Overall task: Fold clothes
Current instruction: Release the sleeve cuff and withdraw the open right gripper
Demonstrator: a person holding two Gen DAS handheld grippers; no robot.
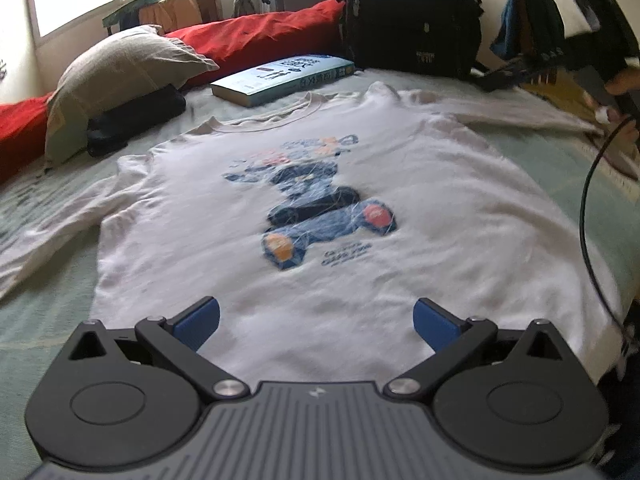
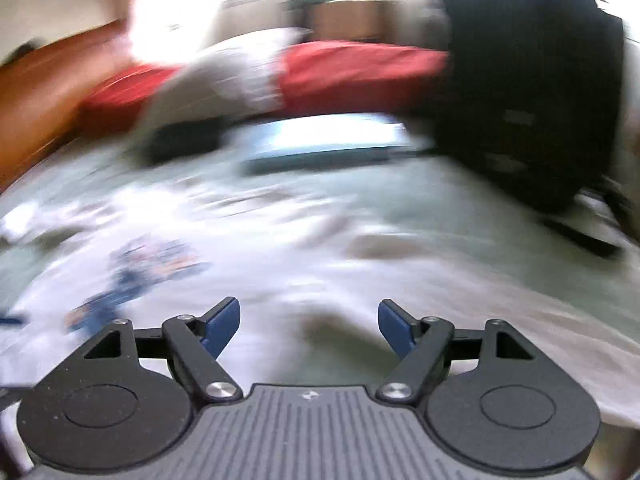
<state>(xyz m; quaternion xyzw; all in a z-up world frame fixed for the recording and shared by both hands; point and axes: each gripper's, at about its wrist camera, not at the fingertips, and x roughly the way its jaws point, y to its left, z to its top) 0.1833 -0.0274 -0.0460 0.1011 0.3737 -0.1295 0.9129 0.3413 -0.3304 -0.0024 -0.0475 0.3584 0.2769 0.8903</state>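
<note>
A white long-sleeved shirt (image 1: pixel 440 200) with a blue bear print (image 1: pixel 320 208) lies flat, front up, on a pale green bedsheet (image 1: pixel 40 320). Its sleeves spread out to both sides. My left gripper (image 1: pixel 316 312) hovers over the shirt's hem, open, with nothing between its blue pads (image 1: pixel 198 322). In the heavily blurred right wrist view, my right gripper (image 2: pixel 310 314) is also open and empty above the shirt (image 2: pixel 280 272), with the print (image 2: pixel 152 268) to its left. A hand (image 1: pixel 624 84) holds a dark tool at the far right, near the sleeve end.
A teal book (image 1: pixel 288 76), a beige pillow (image 1: pixel 120 64), a red cushion (image 1: pixel 260 36) and a black backpack (image 1: pixel 412 12) line the far side of the bed. A dark folded item (image 1: pixel 136 116) lies by the pillow. A black cable (image 1: pixel 588 208) hangs on the right.
</note>
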